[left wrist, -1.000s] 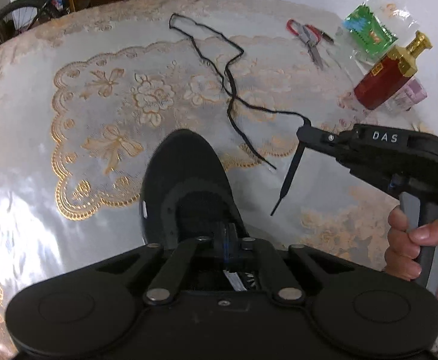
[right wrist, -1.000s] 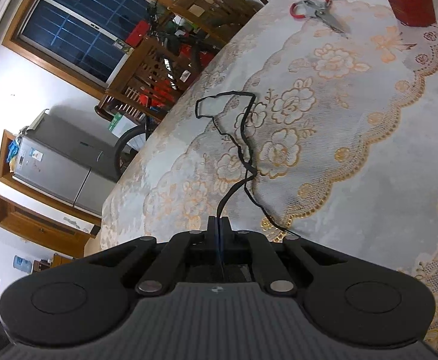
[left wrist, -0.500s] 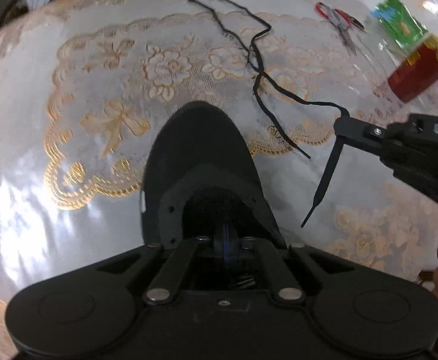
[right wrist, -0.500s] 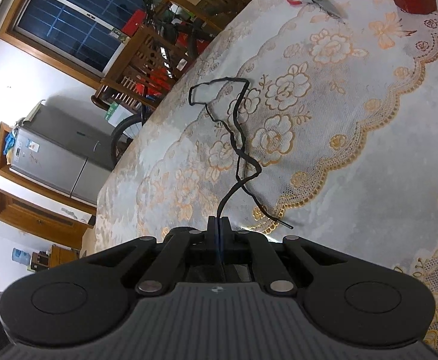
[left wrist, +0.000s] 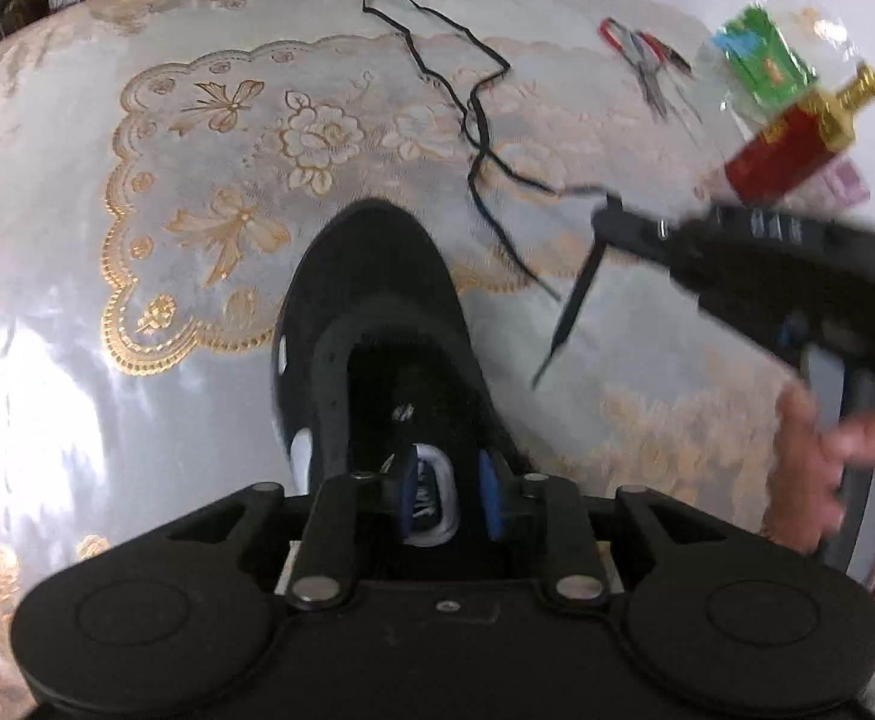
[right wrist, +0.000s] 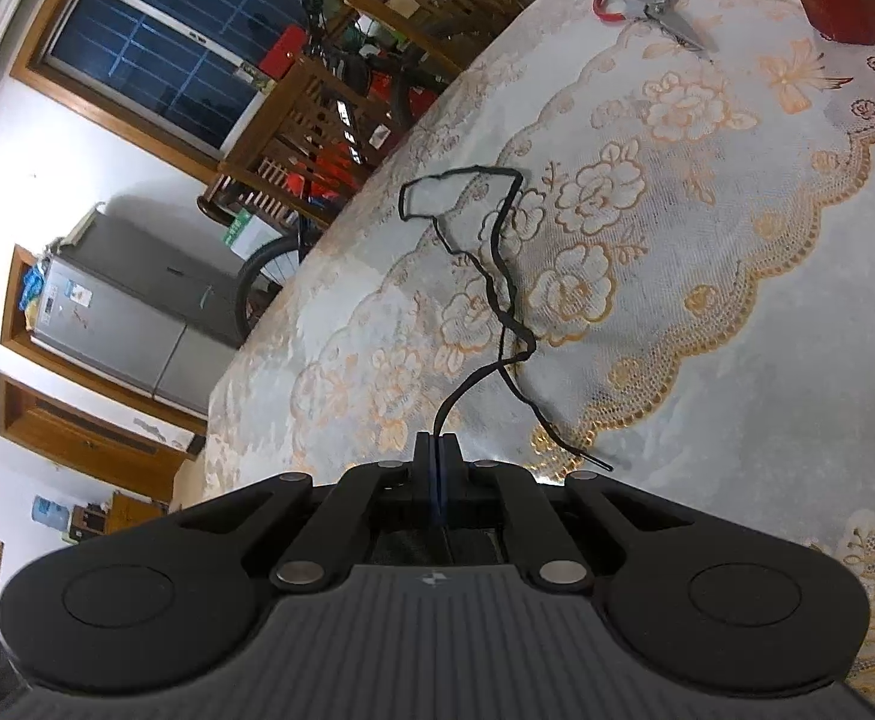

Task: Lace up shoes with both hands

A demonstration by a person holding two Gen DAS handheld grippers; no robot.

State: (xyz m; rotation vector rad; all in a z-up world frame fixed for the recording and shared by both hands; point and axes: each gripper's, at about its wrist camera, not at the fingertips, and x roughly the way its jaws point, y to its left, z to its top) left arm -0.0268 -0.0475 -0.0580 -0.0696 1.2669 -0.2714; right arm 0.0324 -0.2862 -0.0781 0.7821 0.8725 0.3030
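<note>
Round table (left wrist: 77, 312) under a glossy gold-lace cloth; fridge, wooden chairs and a dark window behind it in the right wrist view.

Black shoe (left wrist: 371, 300) sits on the cloth mid-table, toe pointing away from the left camera, eyelets empty, tongue label visible. Left gripper (left wrist: 449, 501) is over the heel opening, jaws opening, blue pads apart; the white insole patch shows between them, pads not pressing on anything.

Black shoelace (right wrist: 497, 276) lies looped on the cloth, right of the shoe. Right gripper (right wrist: 435, 450) is clamped on it near one end; the tip (left wrist: 563, 330) dangles below the jaws, beside the shoe, not touching it.

Farther out: scissors (left wrist: 647, 66), red bottle (left wrist: 797, 138), green packet (left wrist: 767, 60).
</note>
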